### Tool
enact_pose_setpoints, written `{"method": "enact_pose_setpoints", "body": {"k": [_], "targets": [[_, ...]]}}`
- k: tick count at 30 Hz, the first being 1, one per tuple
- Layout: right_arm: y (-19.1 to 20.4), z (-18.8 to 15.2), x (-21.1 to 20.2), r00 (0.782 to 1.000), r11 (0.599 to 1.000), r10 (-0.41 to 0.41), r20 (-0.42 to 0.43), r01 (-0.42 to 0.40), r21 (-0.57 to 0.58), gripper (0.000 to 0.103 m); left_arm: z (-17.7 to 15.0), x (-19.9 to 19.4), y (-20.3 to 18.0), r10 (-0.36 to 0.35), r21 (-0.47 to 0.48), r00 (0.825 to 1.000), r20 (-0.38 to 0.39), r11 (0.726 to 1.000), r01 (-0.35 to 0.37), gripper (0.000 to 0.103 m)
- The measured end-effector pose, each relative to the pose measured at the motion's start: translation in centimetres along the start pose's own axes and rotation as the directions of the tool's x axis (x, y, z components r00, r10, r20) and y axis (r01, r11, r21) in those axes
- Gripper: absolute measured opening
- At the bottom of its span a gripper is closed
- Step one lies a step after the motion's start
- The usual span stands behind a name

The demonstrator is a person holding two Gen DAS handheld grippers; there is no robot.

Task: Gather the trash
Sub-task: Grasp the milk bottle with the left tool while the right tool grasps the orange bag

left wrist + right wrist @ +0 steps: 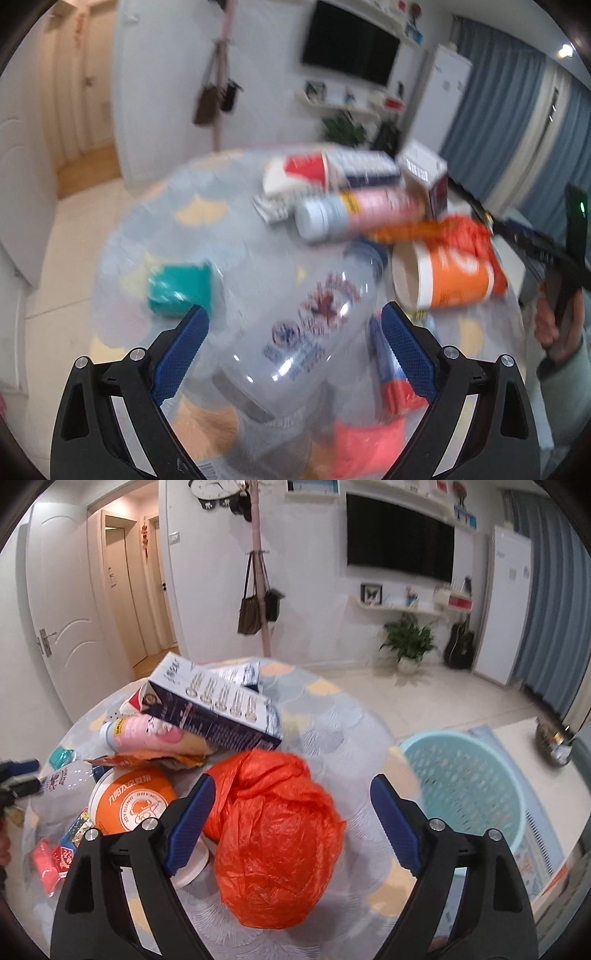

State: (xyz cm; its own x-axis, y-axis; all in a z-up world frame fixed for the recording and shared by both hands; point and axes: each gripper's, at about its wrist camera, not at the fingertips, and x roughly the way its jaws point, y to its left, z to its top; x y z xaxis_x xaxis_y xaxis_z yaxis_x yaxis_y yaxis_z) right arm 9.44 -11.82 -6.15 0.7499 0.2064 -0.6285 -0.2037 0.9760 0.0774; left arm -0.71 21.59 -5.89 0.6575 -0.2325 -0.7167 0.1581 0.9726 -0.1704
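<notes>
On the round patterned table [332,716], the right gripper [291,805] hangs wide open around a crumpled orange plastic bag [275,834], pads not pressing, which looks light, soft and slippery, so best pinched across its bunched upper folds.

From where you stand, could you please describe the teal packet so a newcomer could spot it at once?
Start at the round table with the pale patterned cloth. Most of the trash crowds one side; the teal packet lies apart on the other side of the clear plastic bottle. It is the only blue-green item, small, squarish and shiny.
</notes>
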Motion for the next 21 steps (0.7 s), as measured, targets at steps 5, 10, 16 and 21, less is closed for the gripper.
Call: {"method": "enact_pose_setpoints", "body": {"k": [5, 10, 16, 21], "targets": [[-0.1, -0.5, 1.8, 0.997, 0.998, 0.059, -0.059, -0.058, 0.022, 0.085, -0.2, 2.4, -1.1, 0.01, 0.083, 0.998, -0.07, 0.997, -0.004, 0.088], [0.6, -0.5, 3.1, 0.994, 0.998, 0.056, -0.092, -0.056, 0.003, 0.085, 0.0, 3.7, -2.2, 0.031, 0.137, 0.991, -0.131, 0.99, -0.013, 0.071], [0.7, -1.4, 4.6, 0.989, 0.999, 0.051, -0.141, -0.049, 0.017, 0.084, -0.2, 3.8, -2.3, 0.012, 0.108, 0.991, -0.131, 0.994, 0.002, 0.06], [1.4, -2.1, 4.3, 0.987, 0.997, 0.076, -0.14, -0.077, -0.005, 0.041, 0.0, 2.2, -2.3, -0.022, 0.052, 0.998, -0.065, 0.998, 0.025, 0.055]]}}
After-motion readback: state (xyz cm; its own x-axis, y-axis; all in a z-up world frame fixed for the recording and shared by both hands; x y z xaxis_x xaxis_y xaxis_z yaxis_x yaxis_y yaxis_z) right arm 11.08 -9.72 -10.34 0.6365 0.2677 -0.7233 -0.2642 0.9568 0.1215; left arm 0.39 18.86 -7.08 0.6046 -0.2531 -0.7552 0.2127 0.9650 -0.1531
